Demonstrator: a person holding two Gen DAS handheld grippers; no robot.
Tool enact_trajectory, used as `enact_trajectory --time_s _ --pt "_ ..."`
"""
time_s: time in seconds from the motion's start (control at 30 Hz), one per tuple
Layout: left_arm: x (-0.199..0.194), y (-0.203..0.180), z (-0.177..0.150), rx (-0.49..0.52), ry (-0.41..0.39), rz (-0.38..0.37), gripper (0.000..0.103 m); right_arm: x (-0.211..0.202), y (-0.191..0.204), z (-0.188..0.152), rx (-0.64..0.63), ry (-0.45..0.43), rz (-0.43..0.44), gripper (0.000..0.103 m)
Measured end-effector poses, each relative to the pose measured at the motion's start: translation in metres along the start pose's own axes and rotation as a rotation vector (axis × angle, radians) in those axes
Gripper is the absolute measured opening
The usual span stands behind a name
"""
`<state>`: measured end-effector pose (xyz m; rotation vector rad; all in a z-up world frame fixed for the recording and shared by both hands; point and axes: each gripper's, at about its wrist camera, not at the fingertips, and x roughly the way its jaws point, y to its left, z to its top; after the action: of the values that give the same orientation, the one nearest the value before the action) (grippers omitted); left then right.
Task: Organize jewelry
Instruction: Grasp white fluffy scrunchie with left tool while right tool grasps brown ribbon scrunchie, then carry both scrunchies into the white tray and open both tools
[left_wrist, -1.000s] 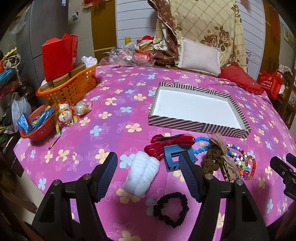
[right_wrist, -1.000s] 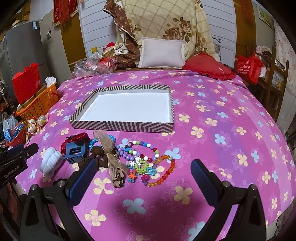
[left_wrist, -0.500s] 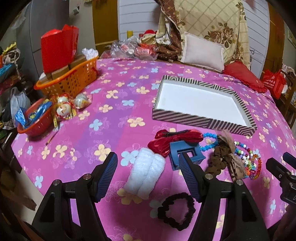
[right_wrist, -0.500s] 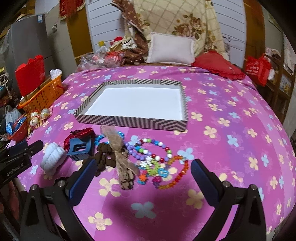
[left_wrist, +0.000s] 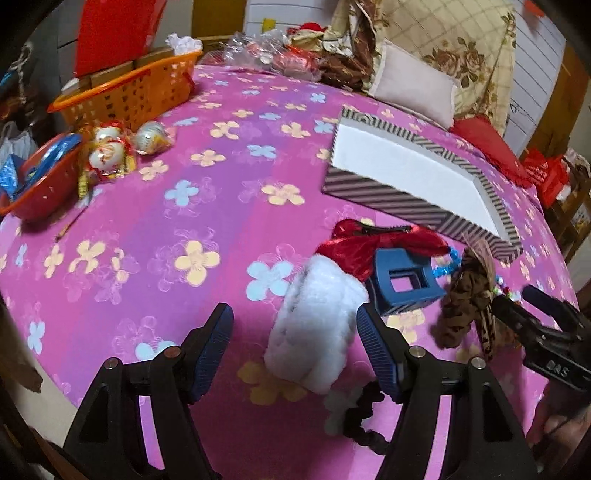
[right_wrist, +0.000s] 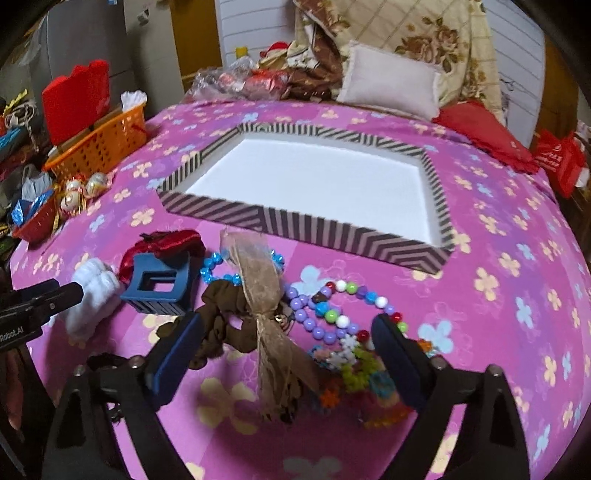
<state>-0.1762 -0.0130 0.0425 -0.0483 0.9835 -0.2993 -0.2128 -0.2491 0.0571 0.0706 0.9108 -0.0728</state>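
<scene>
Behind the spread left tool (left_wrist: 295, 345), a black scrunchie (left_wrist: 364, 417) lies half hidden.

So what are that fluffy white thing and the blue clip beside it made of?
The white scrunchie looks like plush or faux fur: fuzzy, matte, soft-edged pile. The blue claw clip seems hard matte plastic: crisp square edges, moulded teeth, an even colour. Neither can be confirmed by sight alone.

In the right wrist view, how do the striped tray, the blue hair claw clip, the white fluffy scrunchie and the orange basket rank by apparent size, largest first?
1. striped tray, clearly largest.
2. orange basket, though it stands farther away.
3. blue hair claw clip and white fluffy scrunchie look alike; the scrunchie is partly hidden, so I leave them unranked.
</scene>
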Motion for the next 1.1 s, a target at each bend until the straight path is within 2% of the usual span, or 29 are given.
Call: enact_trajectory --time_s 0.13,0.37,0.4,0.47,0.5,0.57,0.6,0.7,0.8,1.1 --pt "0.01 -0.004 -0.003 0.023 0.028 -0.003 0.062 0.014 0.002 0.0 -0.017 0.026 0.012 0.081" --pt "0.025 -0.006 -0.004 0.05 0.053 0.032 0.062 0.026 0.012 0.003 -0.062 0.036 0.018 0.073" --pt "0.026 -0.007 -0.004 0.055 0.054 0.037 0.062 0.027 0.013 0.003 -0.067 0.035 0.023 0.068" --pt "0.028 -0.009 -0.004 0.07 0.057 0.041 0.061 0.029 0.015 0.003 -0.078 0.036 0.041 0.048" --pt "0.027 -0.011 -0.005 0.083 0.054 0.041 0.051 0.03 0.015 0.003 -0.081 0.037 0.053 0.034" --pt "0.027 -0.015 -0.006 0.103 0.052 0.013 0.033 0.03 0.017 0.001 -0.085 0.04 0.066 0.03" --pt "0.025 -0.016 -0.007 0.108 0.048 0.018 0.029 0.028 0.017 0.0 -0.089 0.032 0.07 0.025" --pt "0.017 -0.016 -0.005 0.114 0.031 0.0 0.018 0.019 0.016 -0.001 -0.072 0.021 0.111 0.023" --pt "0.007 -0.014 -0.001 0.096 0.017 -0.035 0.017 0.009 0.015 0.002 -0.062 0.001 0.131 0.022" --pt "-0.025 -0.027 0.032 0.112 -0.07 -0.037 0.017 -0.027 0.009 0.031 -0.032 -0.077 0.187 0.022"
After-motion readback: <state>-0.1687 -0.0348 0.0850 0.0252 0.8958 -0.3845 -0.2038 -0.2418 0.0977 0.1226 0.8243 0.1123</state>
